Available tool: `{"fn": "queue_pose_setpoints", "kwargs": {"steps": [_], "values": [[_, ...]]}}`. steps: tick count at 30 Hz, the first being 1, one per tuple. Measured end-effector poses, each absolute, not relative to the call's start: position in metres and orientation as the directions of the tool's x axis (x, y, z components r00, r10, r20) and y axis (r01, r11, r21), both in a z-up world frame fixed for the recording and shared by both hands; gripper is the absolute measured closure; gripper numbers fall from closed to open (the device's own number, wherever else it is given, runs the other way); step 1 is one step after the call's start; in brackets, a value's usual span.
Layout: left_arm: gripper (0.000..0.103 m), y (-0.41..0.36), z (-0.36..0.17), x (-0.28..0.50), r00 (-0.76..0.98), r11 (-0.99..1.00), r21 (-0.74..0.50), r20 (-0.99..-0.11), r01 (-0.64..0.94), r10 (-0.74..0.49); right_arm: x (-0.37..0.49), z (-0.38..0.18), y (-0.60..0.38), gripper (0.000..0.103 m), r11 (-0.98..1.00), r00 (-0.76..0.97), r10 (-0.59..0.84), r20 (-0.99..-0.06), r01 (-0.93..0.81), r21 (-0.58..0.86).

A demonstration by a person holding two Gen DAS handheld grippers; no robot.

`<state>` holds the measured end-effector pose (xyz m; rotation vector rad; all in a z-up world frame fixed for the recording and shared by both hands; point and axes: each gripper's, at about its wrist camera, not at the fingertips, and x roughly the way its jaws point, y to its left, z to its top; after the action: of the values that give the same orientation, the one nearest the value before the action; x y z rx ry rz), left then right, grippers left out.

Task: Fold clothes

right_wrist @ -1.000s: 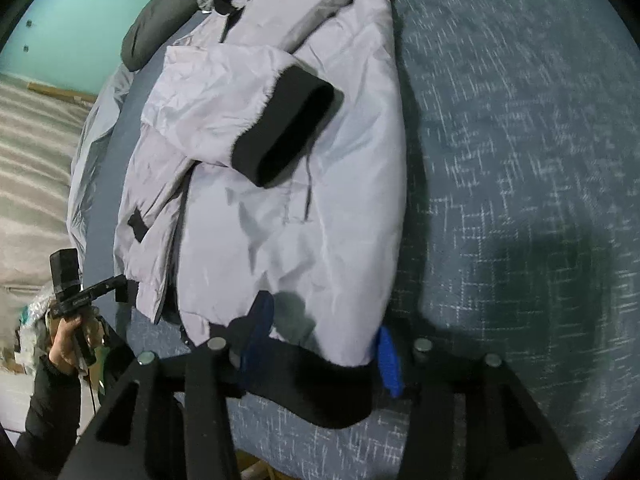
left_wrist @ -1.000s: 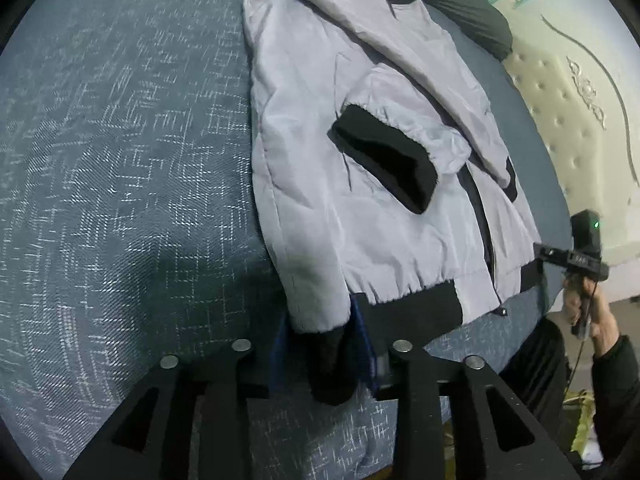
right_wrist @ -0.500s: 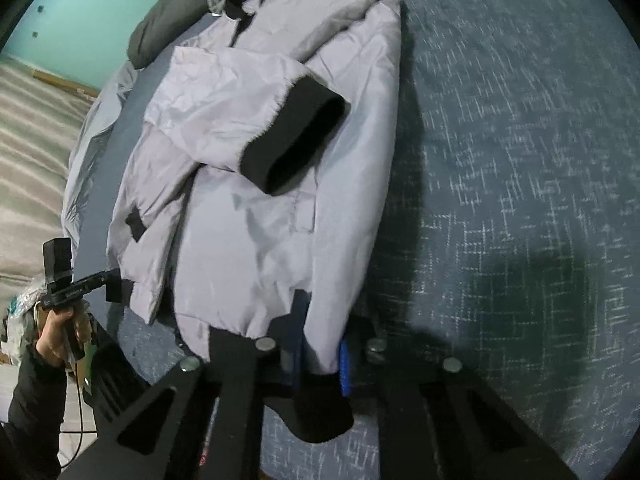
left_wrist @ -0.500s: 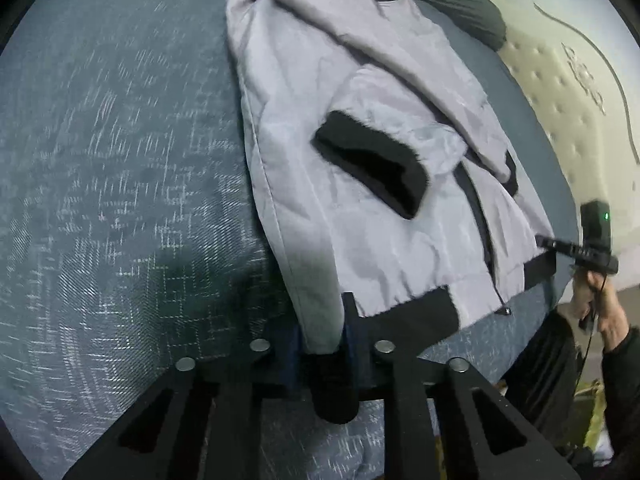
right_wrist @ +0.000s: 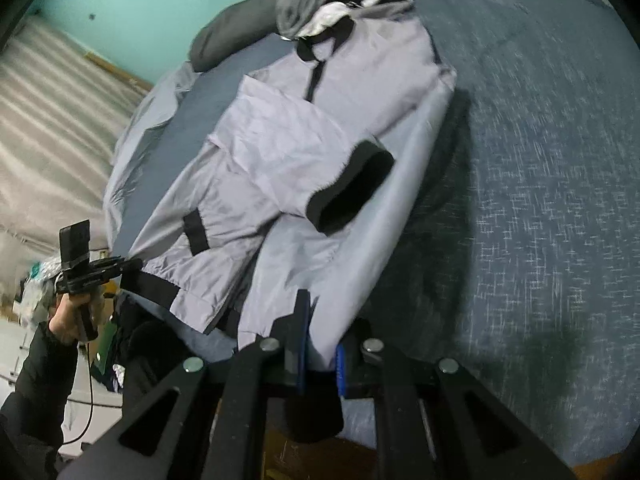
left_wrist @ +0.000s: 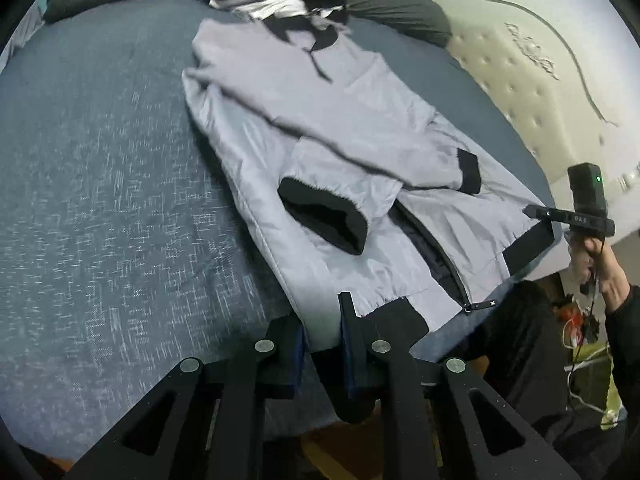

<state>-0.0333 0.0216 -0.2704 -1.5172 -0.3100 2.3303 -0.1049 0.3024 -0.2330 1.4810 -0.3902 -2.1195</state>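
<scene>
- Grey padded jacket (left_wrist: 352,152) lies face up on the blue bed (left_wrist: 100,200), both black-cuffed sleeves crossed over its chest.
- Its long axis runs from the hem at the bed's near edge to the collar by the dark pillow (left_wrist: 400,12).
- Left tool (left_wrist: 322,344) is clamped on one hem corner, and right tool (right_wrist: 320,344) is clamped on the jacket's hem corner too.
- My judgement: lift both corners level and together, carrying the hem toward the collar so the sleeves stay tucked.
</scene>
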Motion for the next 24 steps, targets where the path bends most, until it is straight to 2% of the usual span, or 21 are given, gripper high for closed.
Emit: {"fn": "queue_pose_setpoints", "kwargs": {"steps": [7,19,22,23,24], "values": [[0.087,0.023,-0.248,-0.012,-0.39,-0.913,-0.356,-0.826,-0.2,0.408,-0.081,-0.219,0.314,0.093,-0.813,-0.271,-0.575,-0.772,0.294,0.502],[0.086,0.003,-0.297,-0.019,-0.327,-0.915,-0.39,-0.855,-0.105,0.402,-0.084,-0.259,0.326,0.092,-0.846,-0.201,-0.525,-0.827,0.233,0.48],[0.085,-0.001,-0.304,-0.024,-0.294,-0.919,-0.384,-0.871,-0.089,0.393,-0.088,-0.265,0.327,0.085,-0.869,-0.167,-0.481,-0.86,0.224,0.442],[0.083,-0.004,-0.302,-0.027,-0.297,-0.923,-0.377,-0.874,-0.082,0.384,-0.09,-0.265,0.328,0.079,-0.88,-0.165,-0.458,-0.874,0.22,0.42],[0.077,-0.007,-0.301,-0.03,-0.3,-0.926,-0.37,-0.877,-0.076,0.375,-0.093,-0.26,0.331,0.076,-0.89,-0.176,-0.44,-0.881,0.22,0.4]]}}
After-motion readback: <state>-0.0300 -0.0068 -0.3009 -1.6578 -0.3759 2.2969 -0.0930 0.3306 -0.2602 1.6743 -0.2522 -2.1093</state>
